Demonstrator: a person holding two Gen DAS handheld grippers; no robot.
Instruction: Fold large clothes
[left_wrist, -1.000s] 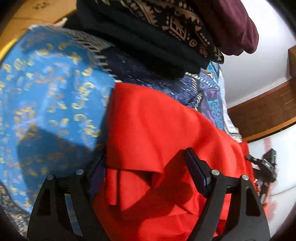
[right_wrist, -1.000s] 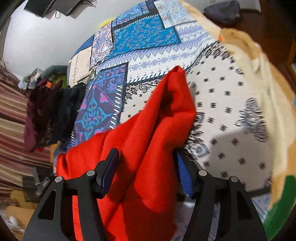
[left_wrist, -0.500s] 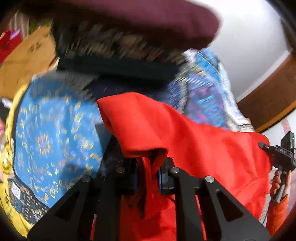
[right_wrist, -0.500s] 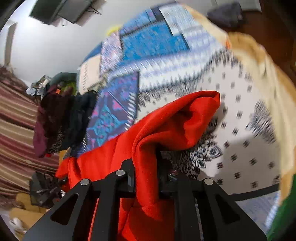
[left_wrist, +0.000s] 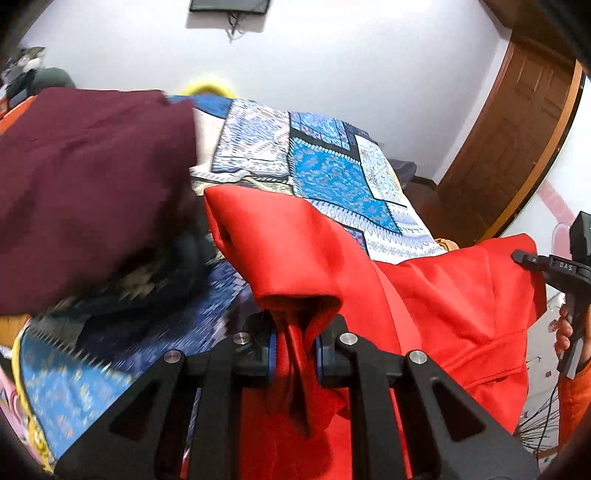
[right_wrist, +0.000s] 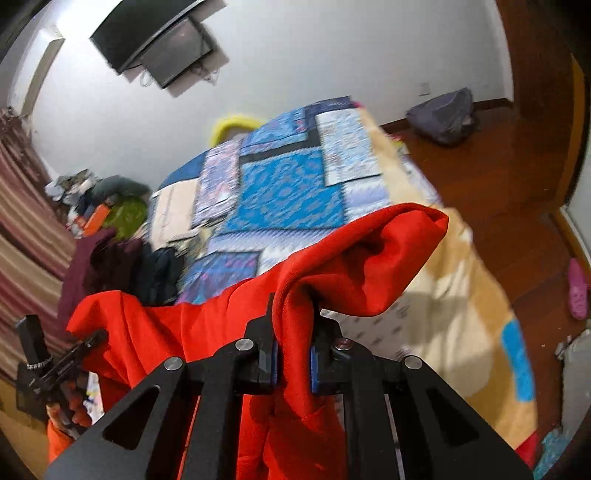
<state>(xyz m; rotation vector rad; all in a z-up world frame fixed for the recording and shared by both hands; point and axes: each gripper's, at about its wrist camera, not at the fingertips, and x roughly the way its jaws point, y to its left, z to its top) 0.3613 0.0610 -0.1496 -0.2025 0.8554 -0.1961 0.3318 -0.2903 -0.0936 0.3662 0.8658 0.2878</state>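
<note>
Red garment (left_wrist: 424, 288) hangs bunched and creased above the patchwork bedspread (left_wrist: 332, 177), stretched between left gripper (left_wrist: 295, 345) and right gripper (right_wrist: 291, 356), each clamped tight on a fold.

Bed (right_wrist: 454, 258), patchwork cover (right_wrist: 280, 192); dark folded clothes (left_wrist: 92, 184) piled on it

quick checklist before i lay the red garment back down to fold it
1. Left hand-held gripper pinching the red garment: ok.
2. Right hand-held gripper pinching it too: ok.
3. Cloth spans between both grips without a visible twist: cannot tell, it bunches at each pinch.
4. Patterned bedspread ahead bare for laying down: ok.
5. Maroon clothes pile clear of the left side: not ok, it sits right beside the garment.
6. Bottom hem off the bed: cannot tell.
</note>
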